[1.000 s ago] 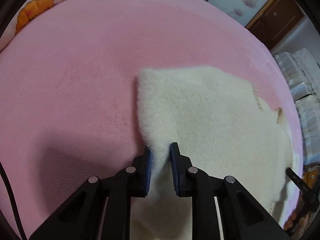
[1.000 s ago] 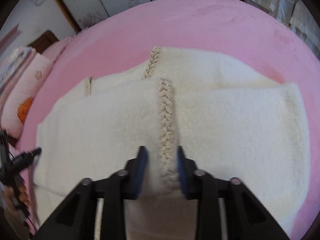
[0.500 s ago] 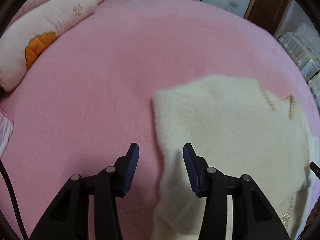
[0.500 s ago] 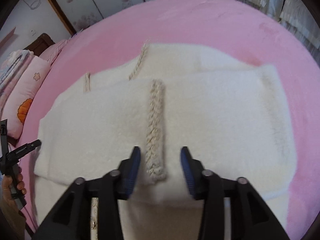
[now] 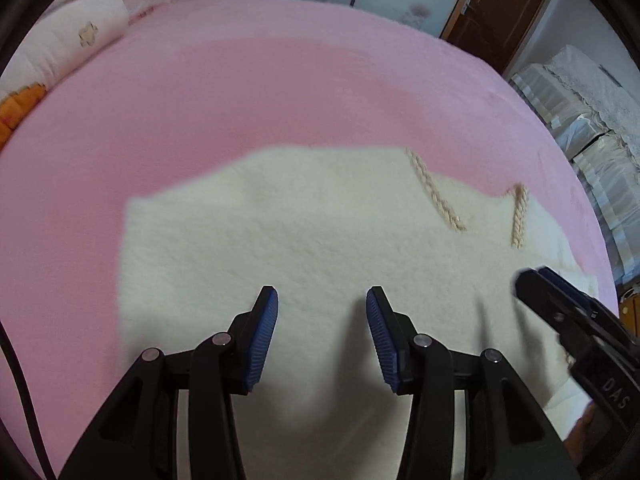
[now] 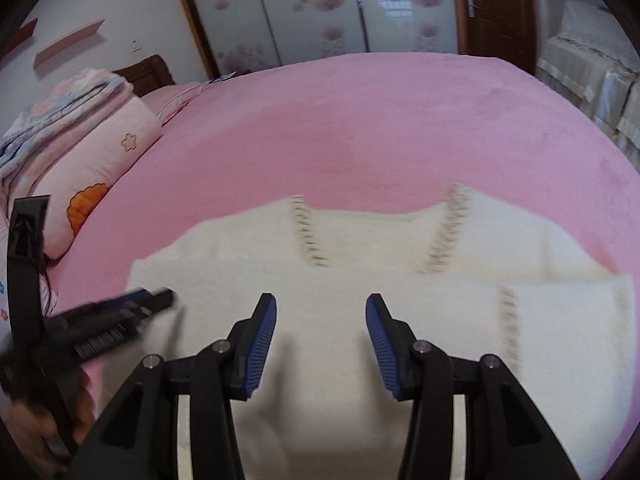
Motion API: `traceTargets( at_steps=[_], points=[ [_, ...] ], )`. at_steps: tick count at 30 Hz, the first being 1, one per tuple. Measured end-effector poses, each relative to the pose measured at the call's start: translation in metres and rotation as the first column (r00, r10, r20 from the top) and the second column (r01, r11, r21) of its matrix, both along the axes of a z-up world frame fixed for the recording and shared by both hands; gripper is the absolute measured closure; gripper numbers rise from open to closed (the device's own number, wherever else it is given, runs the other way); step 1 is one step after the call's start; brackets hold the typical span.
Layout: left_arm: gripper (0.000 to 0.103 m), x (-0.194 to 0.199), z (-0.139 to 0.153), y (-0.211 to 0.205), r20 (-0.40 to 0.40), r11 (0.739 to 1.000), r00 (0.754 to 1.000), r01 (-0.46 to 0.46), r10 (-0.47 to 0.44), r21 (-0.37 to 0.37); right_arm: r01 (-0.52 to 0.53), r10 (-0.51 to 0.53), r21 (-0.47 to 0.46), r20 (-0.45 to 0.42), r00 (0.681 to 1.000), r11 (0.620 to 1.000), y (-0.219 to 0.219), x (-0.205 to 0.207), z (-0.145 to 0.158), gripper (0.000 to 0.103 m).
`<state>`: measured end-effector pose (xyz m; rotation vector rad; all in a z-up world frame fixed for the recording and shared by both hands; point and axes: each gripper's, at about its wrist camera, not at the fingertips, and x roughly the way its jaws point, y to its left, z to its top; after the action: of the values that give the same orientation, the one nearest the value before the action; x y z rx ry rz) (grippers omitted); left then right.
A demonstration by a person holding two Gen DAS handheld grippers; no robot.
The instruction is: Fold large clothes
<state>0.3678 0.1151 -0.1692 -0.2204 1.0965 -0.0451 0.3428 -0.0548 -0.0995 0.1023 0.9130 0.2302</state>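
A cream fleece garment (image 5: 304,240) with beige braided trim (image 5: 434,196) lies folded on the pink bed (image 5: 240,92). It also shows in the right wrist view (image 6: 360,264), with a folded layer across its near half. My left gripper (image 5: 322,308) is open and empty, held just above the garment's near part. My right gripper (image 6: 321,316) is open and empty above the garment's near edge. The right gripper shows at the right edge of the left wrist view (image 5: 568,320), and the left gripper shows at the left of the right wrist view (image 6: 112,312).
A pink pillow with an orange flower (image 6: 100,168) and folded bedding (image 6: 60,108) lie at the bed's left. Sliding floral wardrobe doors (image 6: 320,8) and a brown door (image 6: 496,12) stand behind the bed. Covered white furniture (image 5: 580,104) stands to the right.
Both grippers let go of the garment, opened wide and pulled back. The garment now lies flat on the bed with its folded layer down.
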Motion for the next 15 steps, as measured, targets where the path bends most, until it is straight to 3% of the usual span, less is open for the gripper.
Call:
traceTargets(
  at_steps=[3, 5, 7, 11, 13, 15],
  points=[
    [0.058, 0.007, -0.011, -0.009, -0.003, 0.997, 1.0, 0.009, -0.009, 0.074, 0.003, -0.003, 0.009, -0.068, 0.998, 1.0, 0.005, 0.017, -0.021, 0.061],
    [0.056, 0.011, -0.012, -0.002, -0.002, 0.995, 1.0, -0.005, 0.005, 0.096, 0.03, -0.034, -0.042, -0.101, 0.994, 0.999, -0.005, 0.028, -0.037, 0.091],
    [0.056, 0.013, -0.011, 0.013, 0.003, 0.995, 1.0, -0.016, 0.016, 0.102, 0.073, -0.081, -0.1, -0.083, 0.993, 0.992, -0.027, 0.029, -0.043, 0.103],
    [0.056, 0.015, -0.014, 0.04, 0.005, 0.989, 1.0, -0.022, 0.021, 0.15, 0.184, -0.194, -0.155, -0.048, 0.98, 0.971, -0.085, 0.017, -0.046, 0.103],
    [0.056, 0.015, -0.017, 0.047, 0.003, 0.99, 1.0, -0.015, 0.014, 0.142, 0.194, -0.201, -0.117, -0.051, 0.978, 0.974, -0.107, 0.008, -0.048, 0.103],
    [0.056, 0.012, -0.016, 0.051, 0.004, 0.988, 1.0, -0.003, 0.003, 0.156, 0.202, -0.209, -0.14, -0.038, 0.977, 0.969, -0.111, 0.001, -0.046, 0.103]
  ],
)
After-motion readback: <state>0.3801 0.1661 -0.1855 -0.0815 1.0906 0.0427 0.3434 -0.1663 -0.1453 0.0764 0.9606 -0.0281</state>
